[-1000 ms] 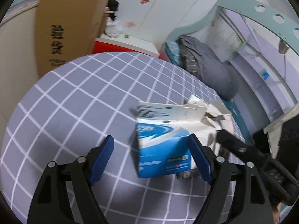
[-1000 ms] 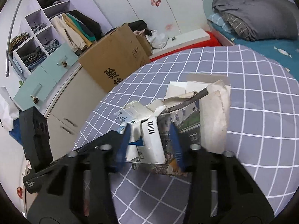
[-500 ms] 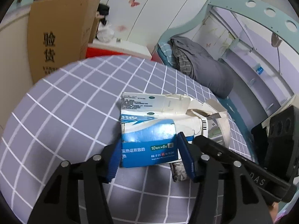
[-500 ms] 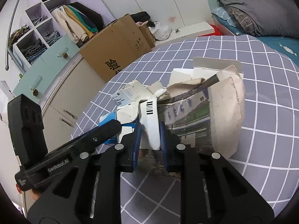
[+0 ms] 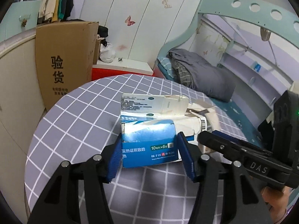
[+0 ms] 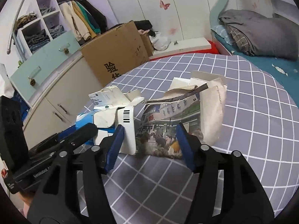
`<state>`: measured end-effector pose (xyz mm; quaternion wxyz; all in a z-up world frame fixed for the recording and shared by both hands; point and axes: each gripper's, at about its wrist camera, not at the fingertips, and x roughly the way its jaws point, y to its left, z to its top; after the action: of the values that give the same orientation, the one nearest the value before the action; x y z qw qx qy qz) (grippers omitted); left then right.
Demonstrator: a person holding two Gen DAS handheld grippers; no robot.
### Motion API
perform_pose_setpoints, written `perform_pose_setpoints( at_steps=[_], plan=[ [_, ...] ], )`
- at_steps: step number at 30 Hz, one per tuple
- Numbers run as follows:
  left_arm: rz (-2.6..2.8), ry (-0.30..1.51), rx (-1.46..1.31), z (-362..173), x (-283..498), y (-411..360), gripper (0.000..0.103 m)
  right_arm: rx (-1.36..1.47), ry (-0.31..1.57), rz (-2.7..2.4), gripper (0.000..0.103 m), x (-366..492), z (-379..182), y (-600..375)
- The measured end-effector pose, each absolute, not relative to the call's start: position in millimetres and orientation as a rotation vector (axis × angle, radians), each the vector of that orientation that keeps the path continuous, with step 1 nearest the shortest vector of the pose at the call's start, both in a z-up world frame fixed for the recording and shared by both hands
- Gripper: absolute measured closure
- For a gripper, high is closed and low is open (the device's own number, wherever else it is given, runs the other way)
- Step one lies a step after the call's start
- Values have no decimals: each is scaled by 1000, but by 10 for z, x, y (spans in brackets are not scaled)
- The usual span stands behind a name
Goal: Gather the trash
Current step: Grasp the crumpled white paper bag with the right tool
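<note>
Firmly around carton (image 5: 147, 145): left tool (image 5: 150, 155).

A glossy blue-and-white cardboard carton (image 5: 148, 145), torn at its matt white flaps, is seen beside crumpled printed newspaper (image 6: 164, 123) on a matt checked cloth (image 5: 78, 123); the corrugated cardboard box (image 5: 63, 61) looks matt brown
</note>
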<state>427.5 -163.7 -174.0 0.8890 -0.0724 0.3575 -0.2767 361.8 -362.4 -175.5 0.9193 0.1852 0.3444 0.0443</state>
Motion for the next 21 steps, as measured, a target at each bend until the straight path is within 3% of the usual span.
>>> perform_pose_setpoints(
  at_steps=[7,13,19,21],
  plan=[
    [-579,780,-227,-1776,4212,-1515,47,548,720,166,39,3535,-1835,-3774],
    [-512,799,-272,-1842,4215,-1322,47,534,703,65,39,3440,-1807,-3959],
    [-376,761,-241,-1797,4203,-1223,47,405,665,-138,21,3335,-1792,-4021],
    [-350,757,-227,-1786,4205,-1214,47,436,679,-124,21,3383,-1850,-4046]
  ],
)
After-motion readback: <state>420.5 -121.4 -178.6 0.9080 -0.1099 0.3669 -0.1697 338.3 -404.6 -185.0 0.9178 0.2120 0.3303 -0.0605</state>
